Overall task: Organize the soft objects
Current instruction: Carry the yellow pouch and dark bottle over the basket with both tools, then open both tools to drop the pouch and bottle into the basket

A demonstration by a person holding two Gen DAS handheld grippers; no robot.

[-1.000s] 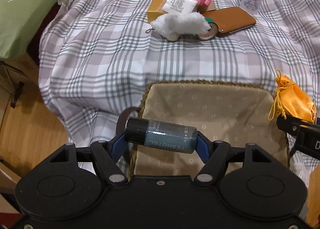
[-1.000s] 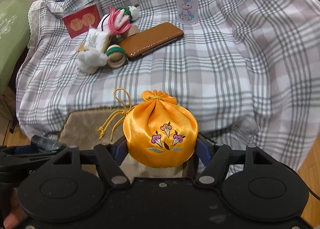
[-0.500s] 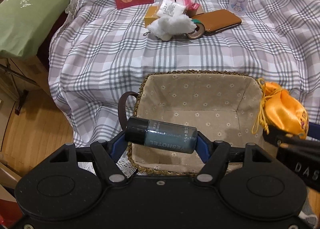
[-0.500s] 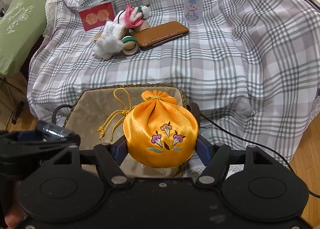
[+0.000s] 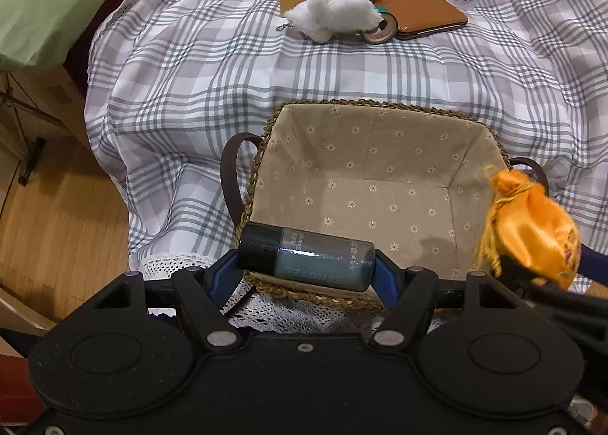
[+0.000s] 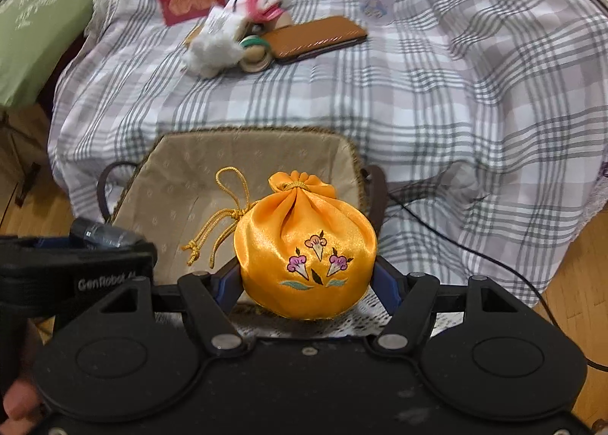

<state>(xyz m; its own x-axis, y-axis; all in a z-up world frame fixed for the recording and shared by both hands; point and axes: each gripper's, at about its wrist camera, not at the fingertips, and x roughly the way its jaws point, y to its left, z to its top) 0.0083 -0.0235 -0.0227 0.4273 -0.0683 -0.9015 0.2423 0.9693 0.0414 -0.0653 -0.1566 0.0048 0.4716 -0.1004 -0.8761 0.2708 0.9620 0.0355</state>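
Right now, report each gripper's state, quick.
Left gripper: closed on the small dark-capped bottle, held sideways.
Right gripper: closed on the orange drawstring pouch.

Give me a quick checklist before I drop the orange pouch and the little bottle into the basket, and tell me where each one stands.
1. Right hand-held gripper grips the orange pouch: ok.
2. Left hand-held gripper grips the bottle sideways: ok.
3. Basket interior free of items: ok.
4. Pouch over the basket opening: not ok, it hangs at the near right rim.
5. Pouch cord clear of the rim: cannot tell.
6. Bottle counts as a soft thing: cannot tell.
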